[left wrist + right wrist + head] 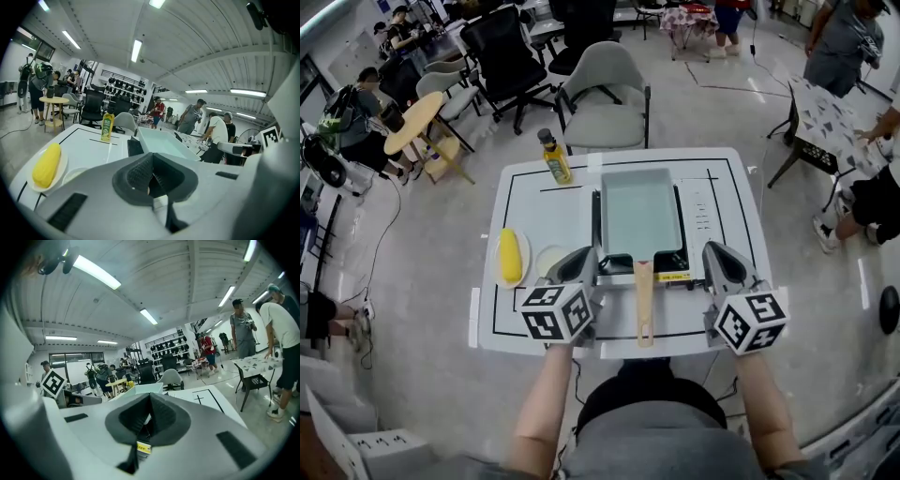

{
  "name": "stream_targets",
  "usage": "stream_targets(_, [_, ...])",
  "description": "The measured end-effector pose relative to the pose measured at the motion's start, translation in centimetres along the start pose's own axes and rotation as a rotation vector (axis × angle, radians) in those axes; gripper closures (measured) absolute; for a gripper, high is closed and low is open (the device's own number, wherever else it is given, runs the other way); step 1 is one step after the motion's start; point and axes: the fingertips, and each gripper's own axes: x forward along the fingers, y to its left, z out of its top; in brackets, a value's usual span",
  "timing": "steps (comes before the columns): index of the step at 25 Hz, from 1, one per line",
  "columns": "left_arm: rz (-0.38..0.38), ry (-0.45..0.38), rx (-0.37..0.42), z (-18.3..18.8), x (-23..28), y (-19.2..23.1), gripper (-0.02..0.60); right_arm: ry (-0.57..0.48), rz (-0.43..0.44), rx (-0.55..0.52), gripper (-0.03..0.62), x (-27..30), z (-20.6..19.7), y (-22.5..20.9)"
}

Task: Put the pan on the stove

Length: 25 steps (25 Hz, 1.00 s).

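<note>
From the head view first: the pan (637, 211), a pale rectangular one, sits on the black stove (682, 246) in the middle of the white table (534, 202), and its wooden handle (644, 302) points back toward the person. The left gripper (584, 255) rests at the stove's left front corner, the right gripper (713, 251) at its right front corner, and the handle lies between them, touched by neither. Off to the left there's a cob of corn (510, 255) on a plate (497, 274), a small round dish (548, 260) just beside it, and a bottle (554, 157) standing upright at the far edge of the table.

Over to the left gripper view: the left gripper (151, 161) has its jaws pressed together, dark ribbed pads meeting, nothing caught in them. Past the tips I see the pan (161, 143) ahead and slightly right, the bottle (108, 126) upright beyond it, and the corn (47, 164) low on the left. The other gripper's marker cube (271, 137) peeks in at the right edge.

Now the right gripper view: the right gripper (150, 401) is closed up too, pads touching, empty. A yellow label (143, 447) shows below the jaws, the pan (138, 390) rim sits just above the tips, and the left gripper's marker cube (53, 383) is out to the left
</note>
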Motion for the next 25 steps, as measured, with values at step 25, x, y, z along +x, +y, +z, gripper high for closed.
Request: stream_targets(25, [0.03, -0.018, 0.007, 0.41, -0.76, -0.41, 0.575, 0.006, -0.01, -0.049, 0.591, 0.15, -0.44, -0.51])
